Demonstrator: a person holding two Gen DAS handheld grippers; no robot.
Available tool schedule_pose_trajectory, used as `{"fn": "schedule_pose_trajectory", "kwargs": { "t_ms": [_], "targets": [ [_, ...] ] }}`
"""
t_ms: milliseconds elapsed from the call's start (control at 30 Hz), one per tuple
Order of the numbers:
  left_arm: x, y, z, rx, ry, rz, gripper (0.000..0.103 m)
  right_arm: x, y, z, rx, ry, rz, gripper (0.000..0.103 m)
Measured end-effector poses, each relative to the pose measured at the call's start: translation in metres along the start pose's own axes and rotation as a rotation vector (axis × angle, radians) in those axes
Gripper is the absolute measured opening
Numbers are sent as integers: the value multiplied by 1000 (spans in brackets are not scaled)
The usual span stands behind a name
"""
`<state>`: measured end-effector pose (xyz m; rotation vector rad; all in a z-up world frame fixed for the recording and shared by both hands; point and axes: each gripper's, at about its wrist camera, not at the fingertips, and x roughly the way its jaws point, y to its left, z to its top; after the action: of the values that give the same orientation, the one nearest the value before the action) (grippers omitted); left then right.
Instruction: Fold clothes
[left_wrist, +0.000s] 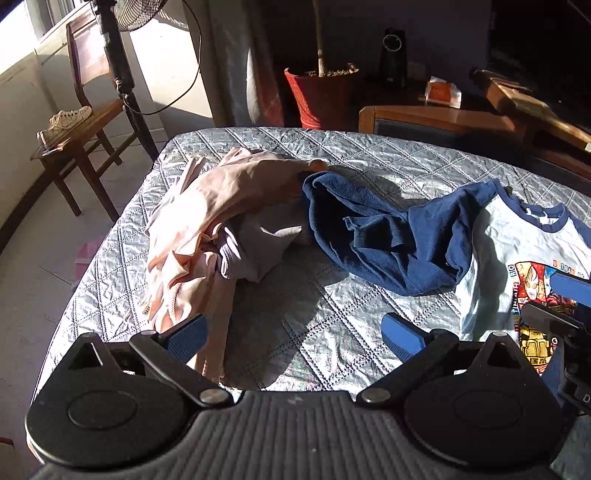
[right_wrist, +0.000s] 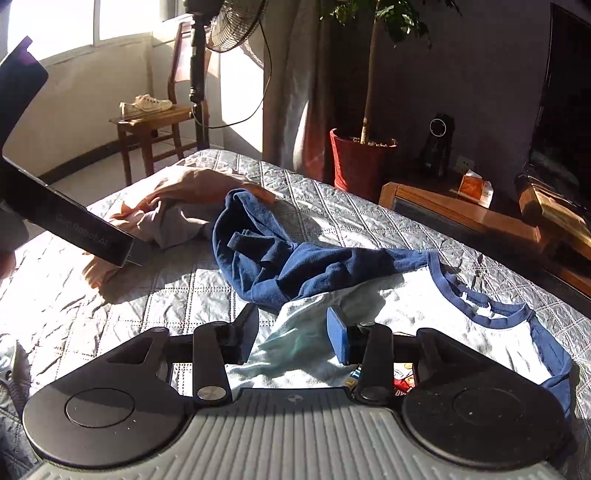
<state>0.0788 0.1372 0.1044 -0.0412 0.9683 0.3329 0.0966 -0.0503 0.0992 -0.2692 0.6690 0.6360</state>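
Lying rumpled, white shirt (right_wrist: 424, 314) shows navy sleeves and collar.

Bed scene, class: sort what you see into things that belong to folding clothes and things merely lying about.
Belongs to the job:
- white T-shirt with navy sleeves
- pink garment
- grey garment
- quilted bed cover

Just lying about:
- sneakers on the wooden chair
- standing fan
- potted plant
- tissue pack

left gripper (left_wrist: 293, 334) – jaws wide, empty | pink garment (left_wrist: 207, 206) beside navy-sleeved shirt (left_wrist: 517, 236) – quilted bed (left_wrist: 369, 162)
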Motion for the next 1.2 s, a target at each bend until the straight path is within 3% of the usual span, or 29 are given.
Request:
{"fn": "schedule_pose_trajectory", "kwargs": {
  "t_ms": [100, 267, 533, 600, 633, 667, 700, 800, 1033, 1200],
  "targets": [
    [1, 22, 3, -67, 4, 22, 100, 43, 13, 23, -78, 32, 12, 45],
    [4, 51, 4, -166, 15, 37, 100, 91, 50, 27, -149, 78, 59, 43],
    [4, 65, 0, -183, 16, 7, 100, 146, 62, 25, -167, 158, -30, 46],
    [4, 68, 0, -194, 16, 2, 100, 149, 60, 25, -163, 143, -34, 45],
    [4, 68, 0, -196, 15, -1, 100, 150, 60, 26, -165, 128, -37, 42],
    [4, 68, 0, -196, 15, -4, 100, 148, 57, 29, -144, 109, -29, 12],
    [5, 66, 0, -193, 17, -7, 100, 145, 54, 34, -118, 89, -17, 2],
    [4, 63, 0, -192, 18, -15, 100, 116, 42, 61, -77, -32, -11, 2],
    [2, 63, 3, -230, 17, -20, 100, -4, 9, 118, -158, -233, -45, 2],
    [1, 58, 3, -237, 22, -31, 100, -113, -7, 106, -143, -343, -106, 2]
  ]
}}
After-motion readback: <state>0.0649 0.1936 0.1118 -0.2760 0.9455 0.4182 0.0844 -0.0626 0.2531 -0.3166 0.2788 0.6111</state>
